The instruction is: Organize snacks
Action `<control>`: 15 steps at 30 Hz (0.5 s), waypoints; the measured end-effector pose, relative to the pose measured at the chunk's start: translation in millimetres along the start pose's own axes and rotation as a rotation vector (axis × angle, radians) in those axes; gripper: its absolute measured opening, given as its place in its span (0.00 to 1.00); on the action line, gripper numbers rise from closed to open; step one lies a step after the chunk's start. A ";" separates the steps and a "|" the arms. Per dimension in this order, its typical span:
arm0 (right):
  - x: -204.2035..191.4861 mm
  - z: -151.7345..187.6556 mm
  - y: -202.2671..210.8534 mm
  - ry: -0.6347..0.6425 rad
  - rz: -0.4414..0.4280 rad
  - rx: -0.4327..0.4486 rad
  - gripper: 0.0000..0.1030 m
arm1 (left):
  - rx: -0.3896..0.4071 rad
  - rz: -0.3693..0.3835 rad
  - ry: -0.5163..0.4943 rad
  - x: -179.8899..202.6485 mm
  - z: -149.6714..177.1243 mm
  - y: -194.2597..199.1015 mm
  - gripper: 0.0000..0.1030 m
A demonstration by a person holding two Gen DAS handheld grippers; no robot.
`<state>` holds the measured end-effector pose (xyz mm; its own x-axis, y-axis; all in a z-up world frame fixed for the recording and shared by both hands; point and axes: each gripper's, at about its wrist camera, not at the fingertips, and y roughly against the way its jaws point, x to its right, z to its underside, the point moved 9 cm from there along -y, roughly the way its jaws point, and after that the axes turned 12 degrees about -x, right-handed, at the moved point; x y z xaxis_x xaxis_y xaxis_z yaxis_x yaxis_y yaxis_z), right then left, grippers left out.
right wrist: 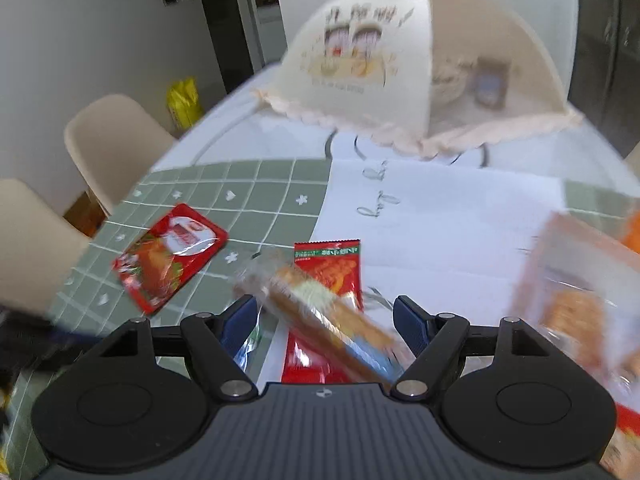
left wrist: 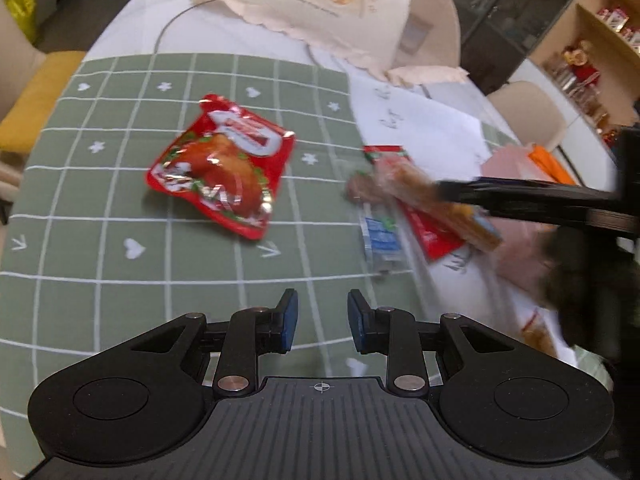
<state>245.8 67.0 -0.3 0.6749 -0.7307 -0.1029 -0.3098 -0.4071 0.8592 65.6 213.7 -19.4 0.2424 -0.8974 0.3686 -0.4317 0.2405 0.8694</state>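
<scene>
A red chicken-leg snack pouch (left wrist: 222, 168) lies on the green checked mat (left wrist: 100, 200); it also shows in the right wrist view (right wrist: 168, 258). My left gripper (left wrist: 322, 320) is open and empty above the mat, short of the pouch. My right gripper (right wrist: 326, 318) is open; a long clear-wrapped brown snack bar (right wrist: 324, 320) lies blurred between its fingers, over a red flat packet (right wrist: 328, 272). In the left wrist view the right gripper's fingers (left wrist: 520, 194) reach over that bar (left wrist: 432, 200) and a blue-white packet (left wrist: 380, 240).
A cream mesh food cover (right wrist: 400, 72) stands at the back of the table on a white cloth (right wrist: 440, 216). A clear bag of orange snacks (right wrist: 580, 292) lies at the right. Beige chairs (right wrist: 112, 144) stand along the left edge.
</scene>
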 end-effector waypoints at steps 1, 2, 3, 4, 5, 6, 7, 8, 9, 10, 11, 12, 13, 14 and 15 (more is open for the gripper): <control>-0.9 -1.3 -12.8 0.024 0.038 -0.026 0.73 | 0.003 0.005 -0.005 1.8 -0.1 0.3 0.30; -2.6 -0.3 -22.3 0.047 0.065 -0.048 0.73 | 0.006 0.007 -0.006 3.1 -0.9 0.8 0.30; -4.5 3.8 -27.0 0.058 0.069 -0.067 0.66 | 0.007 0.009 -0.006 4.2 -2.8 -1.5 0.30; -7.9 11.1 -29.5 0.063 0.058 -0.093 0.60 | 0.008 0.011 -0.004 4.6 -5.3 -3.6 0.30; -11.0 16.5 -28.4 0.072 0.058 -0.097 0.51 | 0.004 0.008 -0.004 6.2 -8.8 -7.8 0.30; -14.6 24.5 -25.9 0.076 0.046 -0.105 0.40 | 0.000 0.002 -0.006 8.1 -12.8 -12.4 0.30; -17.7 34.2 -22.0 0.067 0.018 -0.118 0.35 | 0.001 -0.003 -0.011 10.4 -16.8 -16.1 0.30; -19.9 44.9 -17.1 0.049 -0.024 -0.134 0.30 | 0.005 -0.006 -0.019 14.8 -23.3 -21.2 0.30; -21.3 55.4 -12.4 0.027 -0.058 -0.146 0.30 | 0.010 -0.007 -0.028 19.6 -30.0 -25.9 0.30; -22.6 67.5 -7.3 0.010 -0.079 -0.153 0.30 | 0.015 -0.008 -0.036 24.9 -37.4 -31.5 0.30; -23.7 79.2 -1.7 0.000 -0.087 -0.159 0.29 | 0.019 -0.014 -0.040 30.8 -46.2 -38.2 0.30; -24.3 89.8 4.2 -0.005 -0.086 -0.159 0.29 | 0.022 -0.024 -0.045 35.9 -54.2 -44.7 0.30; -24.0 101.2 10.4 -0.007 -0.075 -0.160 0.29 | 0.023 -0.043 -0.055 41.3 -63.1 -52.7 0.30; -23.1 113.3 17.4 -0.010 -0.064 -0.158 0.29 | 0.026 -0.072 -0.067 45.7 -71.3 -60.4 0.30; -22.4 121.1 22.8 -0.015 -0.058 -0.157 0.29 | 0.029 -0.106 -0.078 49.0 -78.2 -66.9 0.30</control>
<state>142.5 7.8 -39.1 0.6780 -0.7171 -0.1615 -0.1615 -0.3597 0.9190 174.3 182.6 -33.7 0.2197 -0.9436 0.2475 -0.4327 0.1331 0.8916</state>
